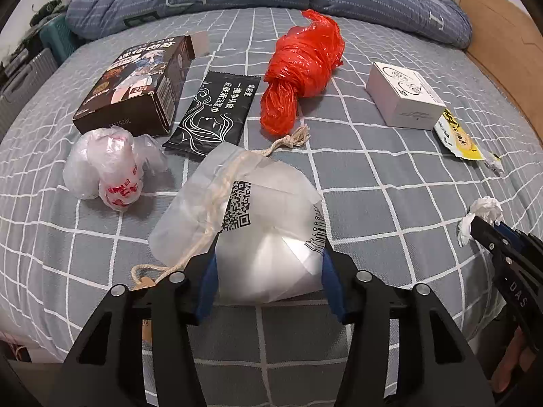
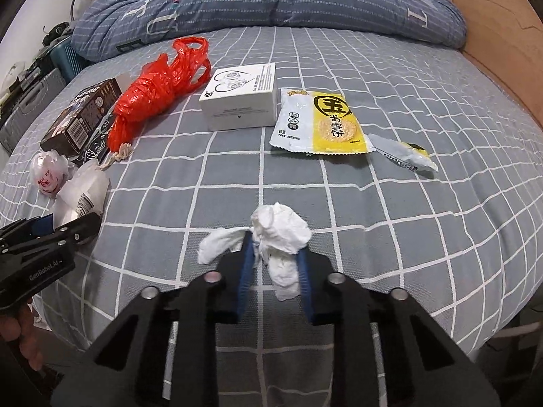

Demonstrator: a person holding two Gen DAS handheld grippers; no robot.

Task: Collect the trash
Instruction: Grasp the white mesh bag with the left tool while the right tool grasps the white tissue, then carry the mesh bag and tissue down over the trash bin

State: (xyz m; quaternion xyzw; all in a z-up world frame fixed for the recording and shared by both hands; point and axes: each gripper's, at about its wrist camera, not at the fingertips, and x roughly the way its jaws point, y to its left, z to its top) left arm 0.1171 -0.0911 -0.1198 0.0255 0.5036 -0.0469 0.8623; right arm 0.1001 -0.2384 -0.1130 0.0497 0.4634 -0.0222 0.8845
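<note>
My left gripper (image 1: 269,254) is shut on a white translucent drawstring bag (image 1: 258,227) with a QR code, lying on the grey checked bed (image 1: 373,176). It also shows in the right wrist view (image 2: 83,191), with the left gripper (image 2: 64,227) on it. My right gripper (image 2: 276,247) is shut on a crumpled white tissue (image 2: 281,237); the tissue (image 1: 482,213) and right gripper (image 1: 488,230) show at the right edge of the left wrist view. Other trash lies beyond: a red plastic bag (image 1: 302,68), a clear knotted bag (image 1: 112,166), a black wipe packet (image 1: 213,112).
A dark printed box (image 1: 135,84) and a white box (image 1: 404,95) lie on the bed, with a yellow snack wrapper (image 2: 322,122) and a small torn wrapper (image 2: 404,156) to the right. A rolled blue quilt (image 2: 271,6) lies at the back, a wooden bed frame (image 2: 502,34) on the right.
</note>
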